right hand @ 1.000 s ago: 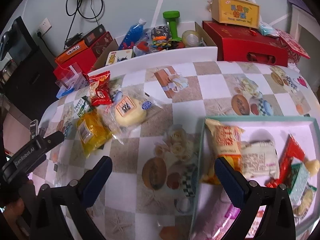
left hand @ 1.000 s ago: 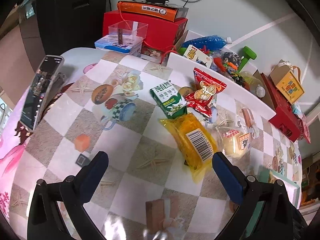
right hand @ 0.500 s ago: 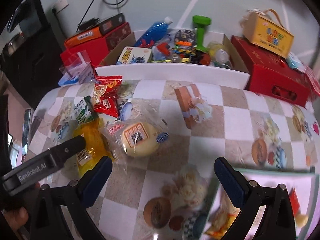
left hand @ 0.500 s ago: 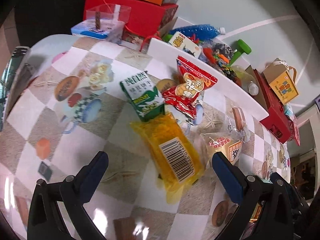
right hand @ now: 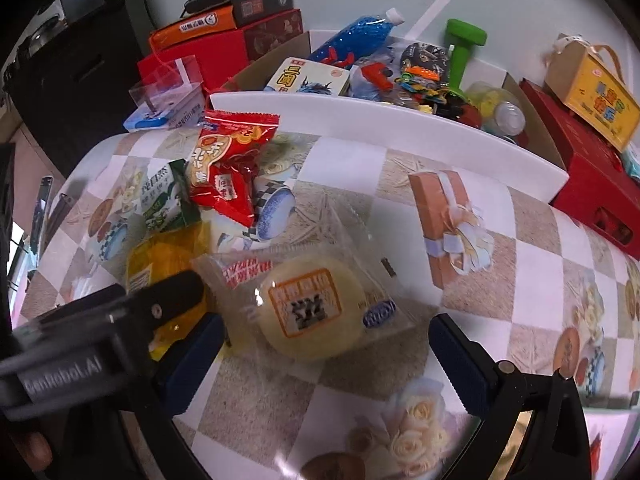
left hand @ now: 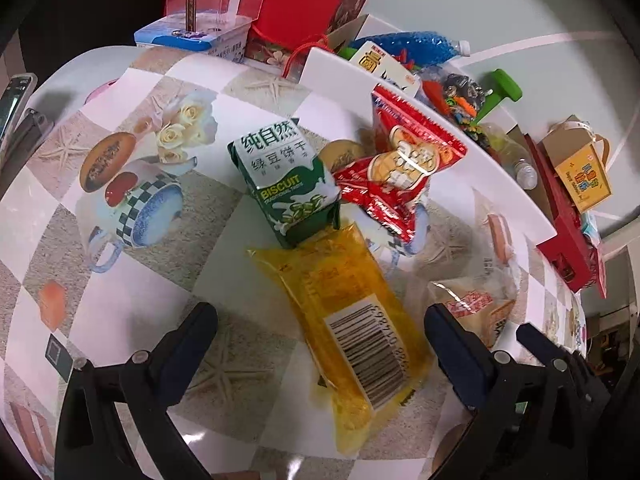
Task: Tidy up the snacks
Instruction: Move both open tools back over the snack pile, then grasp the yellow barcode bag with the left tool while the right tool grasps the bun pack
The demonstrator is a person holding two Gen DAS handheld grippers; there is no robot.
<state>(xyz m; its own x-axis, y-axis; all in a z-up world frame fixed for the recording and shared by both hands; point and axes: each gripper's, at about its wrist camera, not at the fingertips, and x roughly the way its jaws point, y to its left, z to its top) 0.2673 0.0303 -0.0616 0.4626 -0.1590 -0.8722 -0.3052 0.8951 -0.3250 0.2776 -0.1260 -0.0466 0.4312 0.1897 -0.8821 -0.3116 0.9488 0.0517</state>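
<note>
Both tongs hang with fingers spread and hold nothing: the left gripper [left hand: 320,336] straddles the yellow packet [left hand: 352,328], and the right gripper [right hand: 324,344] frames the round bun in clear wrap [right hand: 312,308] just beside it. This looks like the reach-to-pick step. Next, each likely must lower and close squarely on its snack, clear of the green biscuit box [left hand: 286,184] touching the packet's far end.

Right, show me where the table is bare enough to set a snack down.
Bare cloth lies left of the green biscuit pack, and right of the round pastry toward the red box. It is crowded where the biscuit pack, red snack bag, yellow packet and pastry cluster below the white box.
</note>
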